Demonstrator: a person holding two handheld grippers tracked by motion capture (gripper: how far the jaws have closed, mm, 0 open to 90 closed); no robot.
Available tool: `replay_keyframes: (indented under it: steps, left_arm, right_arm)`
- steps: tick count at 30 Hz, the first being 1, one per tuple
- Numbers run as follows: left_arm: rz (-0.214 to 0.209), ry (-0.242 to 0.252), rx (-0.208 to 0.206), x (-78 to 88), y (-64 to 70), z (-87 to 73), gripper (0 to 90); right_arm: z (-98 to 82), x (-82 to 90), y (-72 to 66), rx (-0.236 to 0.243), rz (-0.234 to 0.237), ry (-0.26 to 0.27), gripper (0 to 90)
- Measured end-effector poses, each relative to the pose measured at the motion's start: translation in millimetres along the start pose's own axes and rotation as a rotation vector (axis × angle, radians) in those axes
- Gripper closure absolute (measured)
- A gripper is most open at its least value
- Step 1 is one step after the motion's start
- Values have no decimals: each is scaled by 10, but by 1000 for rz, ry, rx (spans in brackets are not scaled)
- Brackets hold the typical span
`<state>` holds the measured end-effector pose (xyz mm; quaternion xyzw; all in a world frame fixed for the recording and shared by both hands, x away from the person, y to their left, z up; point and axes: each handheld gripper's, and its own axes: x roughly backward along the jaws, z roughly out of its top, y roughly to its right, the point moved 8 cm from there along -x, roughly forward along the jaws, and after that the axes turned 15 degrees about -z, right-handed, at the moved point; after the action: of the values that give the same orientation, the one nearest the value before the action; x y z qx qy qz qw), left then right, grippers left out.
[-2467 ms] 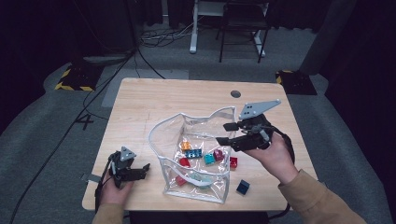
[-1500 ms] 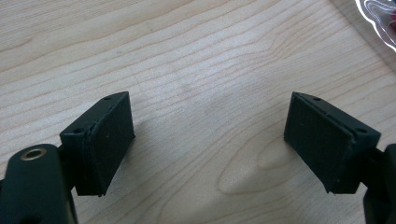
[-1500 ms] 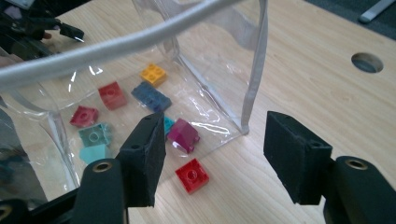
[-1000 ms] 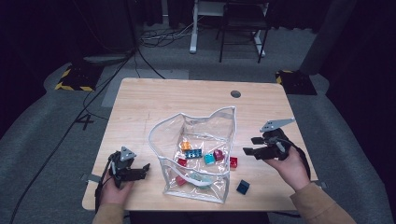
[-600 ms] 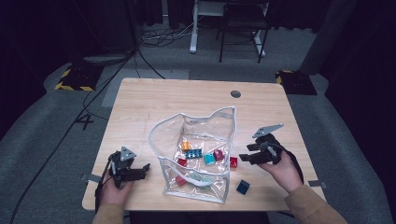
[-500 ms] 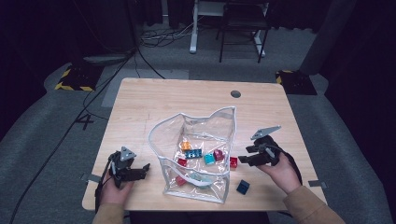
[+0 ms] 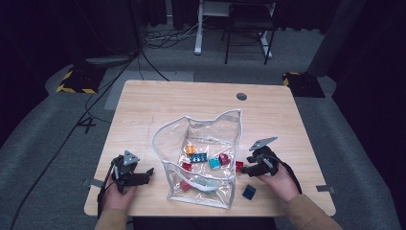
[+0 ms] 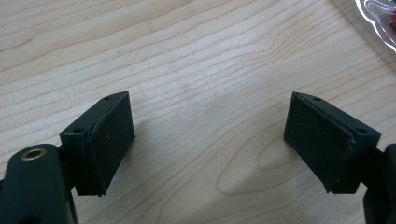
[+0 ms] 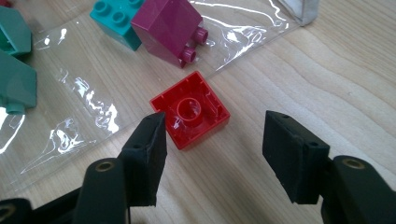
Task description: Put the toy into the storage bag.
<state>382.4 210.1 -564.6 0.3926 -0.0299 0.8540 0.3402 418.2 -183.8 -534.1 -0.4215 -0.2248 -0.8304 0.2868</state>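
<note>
Right gripper view: right gripper (image 9: 212,135), jaws apart, red brick (image 9: 190,109) at 12 o'clock beside bag (image 9: 70,116) edge; left gripper (image 8: 208,140) open over bare table (image 8: 196,56).

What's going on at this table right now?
A person is sorting toy bricks at a clear plastic pouch. The right gripper hangs open just above a red brick that lies upside down on the wood beside the pouch, not yet gripped. A dark blue brick lies nearby. The left gripper rests open over bare table.
</note>
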Motion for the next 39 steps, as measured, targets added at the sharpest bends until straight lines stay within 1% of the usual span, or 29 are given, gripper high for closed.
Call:
replay_keyframes:
  steps: [5,7,8,11,12,13,15,16,22,25,31,35,39]
  left_arm:
    - [0,0,0,0,0,0,162]
    - [-1,1,0,-1,1,0,162]
    - [0,0,0,0,0,0,163]
    - [0,0,0,0,0,0,162]
    - [0,-1,-1,0,0,-1,163]
    - [0,0,0,0,0,0,162]
    - [0,0,0,0,0,0,162]
    - [0,0,0,0,0,0,162]
    - [0,-1,-1,1,0,-1,162]
    - [0,-1,-1,1,0,-1,162]
    - [0,0,1,0,1,0,162]
    - [0,0,0,0,1,0,163]
    - [0,0,0,0,0,0,163]
  right_arm:
    - [4,-61,-42,15,0,-2,417]
    - [9,-84,-59,33,-16,3,458]
    - [6,-95,-79,39,-15,2,530]
    - [0,-88,-102,54,-37,8,570]
    - [6,-56,-92,51,-39,18,591]
    - [18,-16,-76,39,-35,29,591]
    - [35,63,-49,10,-8,36,591]
    - [44,99,-34,6,-8,43,591]
    - [96,302,-17,22,-21,74,591]
    - [140,418,-15,14,-20,94,591]
    - [228,633,5,15,-19,133,592]
    - [271,742,31,10,-20,156,591]
    - [302,841,88,2,-25,173,591]
